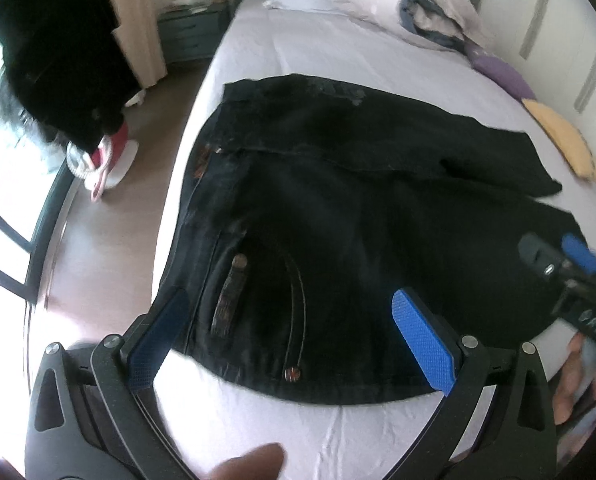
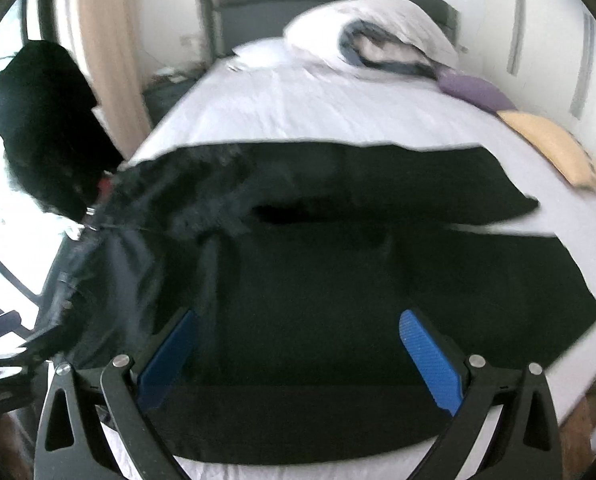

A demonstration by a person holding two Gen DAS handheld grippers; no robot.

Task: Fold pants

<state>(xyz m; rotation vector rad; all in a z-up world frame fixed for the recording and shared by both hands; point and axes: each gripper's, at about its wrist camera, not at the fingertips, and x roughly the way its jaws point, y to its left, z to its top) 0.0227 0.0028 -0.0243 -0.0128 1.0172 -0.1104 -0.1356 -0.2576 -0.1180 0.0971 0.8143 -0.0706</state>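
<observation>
Both claws are wide open and hold nothing: the left gripper point(image 1: 294, 340) hangs over the waist of the black pants point(image 1: 337, 200), and the right gripper point(image 2: 298, 364) over the legs. The pants lie flat on the white bed point(image 1: 317, 48), so I think folding is just starting, and next each claw must pinch an edge. Only the left view shows the pocket button point(image 1: 292, 374); past the pants both show pillows point(image 2: 361, 32).

Black pants point(image 1: 337, 200), white sheet point(image 1: 317, 52), blue tool pads point(image 1: 423, 344)
</observation>
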